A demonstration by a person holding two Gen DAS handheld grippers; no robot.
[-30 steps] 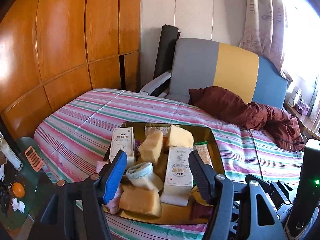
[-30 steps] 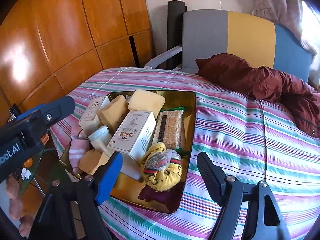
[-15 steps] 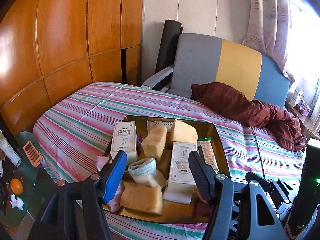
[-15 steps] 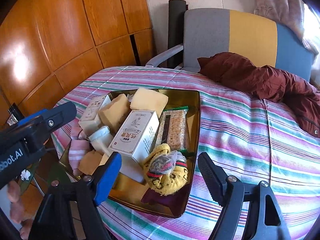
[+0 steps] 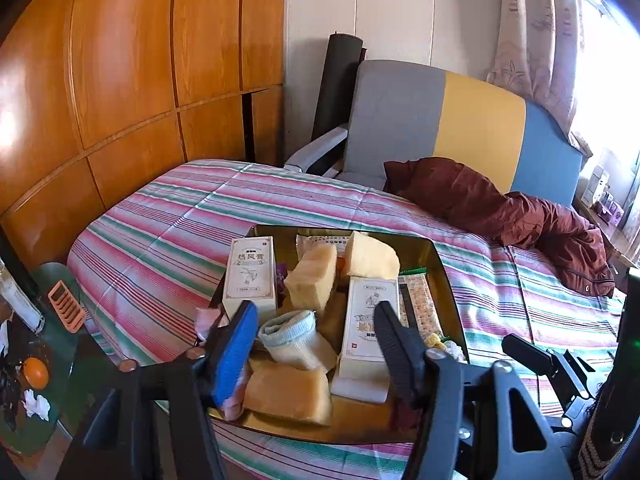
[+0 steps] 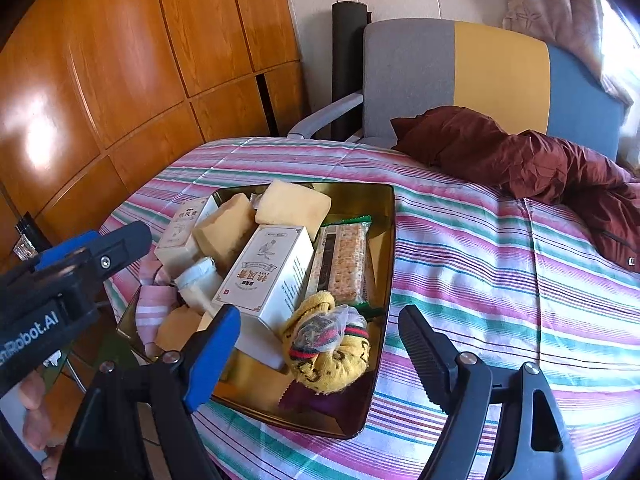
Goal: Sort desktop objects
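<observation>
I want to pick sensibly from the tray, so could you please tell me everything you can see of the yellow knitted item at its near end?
The yellow knitted item looks like a soft, bunched sock or small hat, with dark pattern marks and a cuff striped red and dark green. It lies crumpled in the near right corner of the gold metal tray, beside the large white box. A small clear bag of dark bits rests on top of it, and a purple packet sits underneath. No gripper touches it.

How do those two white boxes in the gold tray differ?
The far-left box stands upright at the gold tray's edge; the middle box lies tilted across the pile. The middle box looks larger and nearer the yellow sock bundle. Both are white cartons with similar printed labels.
</observation>
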